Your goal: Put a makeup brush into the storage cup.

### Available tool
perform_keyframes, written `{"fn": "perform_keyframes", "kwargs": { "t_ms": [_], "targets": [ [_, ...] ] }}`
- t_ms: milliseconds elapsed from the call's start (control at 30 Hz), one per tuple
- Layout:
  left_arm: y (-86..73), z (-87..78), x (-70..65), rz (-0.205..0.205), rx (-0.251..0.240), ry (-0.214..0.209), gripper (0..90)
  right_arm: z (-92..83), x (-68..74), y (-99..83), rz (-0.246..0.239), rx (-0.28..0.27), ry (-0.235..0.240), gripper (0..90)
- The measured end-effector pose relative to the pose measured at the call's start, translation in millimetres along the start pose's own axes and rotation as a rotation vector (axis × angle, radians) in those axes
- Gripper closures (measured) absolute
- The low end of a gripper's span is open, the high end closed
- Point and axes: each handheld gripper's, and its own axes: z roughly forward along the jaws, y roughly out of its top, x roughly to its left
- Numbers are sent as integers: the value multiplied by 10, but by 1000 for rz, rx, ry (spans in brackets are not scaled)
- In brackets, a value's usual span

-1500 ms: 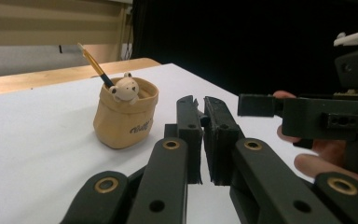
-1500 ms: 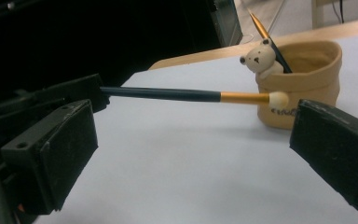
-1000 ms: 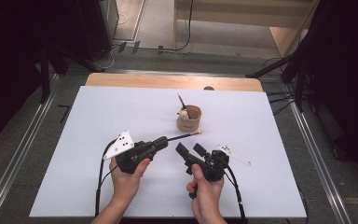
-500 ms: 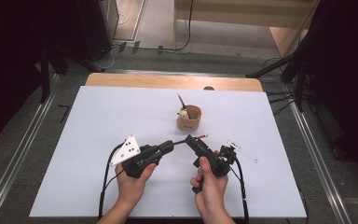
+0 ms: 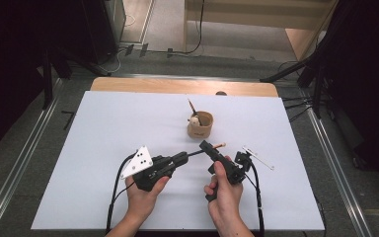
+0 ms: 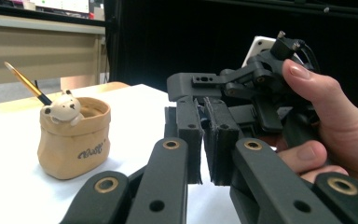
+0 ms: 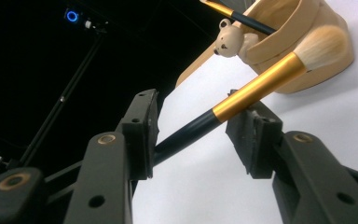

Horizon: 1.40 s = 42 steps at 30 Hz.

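Roughly level, brush (image 7: 242, 95) points bristles toward holder (image 7: 303, 32).

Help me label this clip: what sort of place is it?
Probably a lab or recording studio: a white-topped table ringed by black curtains, with cables across the bare floor.

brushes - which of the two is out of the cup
The brush with the gold band and pale bristles, lying between the right gripper jaws, which have just been closing. The other brush stands tilted in the tan cup beside a little bear.
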Motion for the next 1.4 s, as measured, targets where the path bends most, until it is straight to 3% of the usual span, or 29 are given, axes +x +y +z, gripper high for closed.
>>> {"fn": "perform_keyframes", "kwargs": {
  "t_ms": [100,167,233,267,333,367,433,533,600,700,1000,1200,1400],
  "targets": [
    [-3,1,-1,5,16,-1,869,0,-38,15,21,1,28,606],
    [-16,19,6,-6,44,-10,868,-9,-60,26,37,-5,80,680],
    [-47,48,33,-15,90,-1,848,-29,-82,66,37,-21,165,794],
    [-58,45,50,-28,93,10,780,-53,-67,94,23,-28,175,839],
    [-58,27,84,-66,98,41,488,-103,-23,145,-63,-51,153,841],
    [-53,8,100,-70,98,52,384,-121,-5,166,-115,-64,140,841],
    [-36,-42,129,-74,100,64,245,-153,45,195,-209,-82,86,842],
    [-32,-110,171,-59,112,43,0,-174,88,216,-287,-98,45,842],
    [-32,-147,184,-45,126,44,0,-177,120,214,-381,-112,-3,841],
    [-31,-208,209,-36,130,55,0,-174,167,204,-486,-112,-39,841],
    [-52,-489,347,-12,143,127,0,-155,311,160,-690,-110,-89,842],
    [-58,-713,431,5,121,185,0,-164,353,150,-738,-104,-83,841],
    [-97,-971,524,24,114,241,0,-187,344,197,-745,-110,-83,841]
  ]
}}
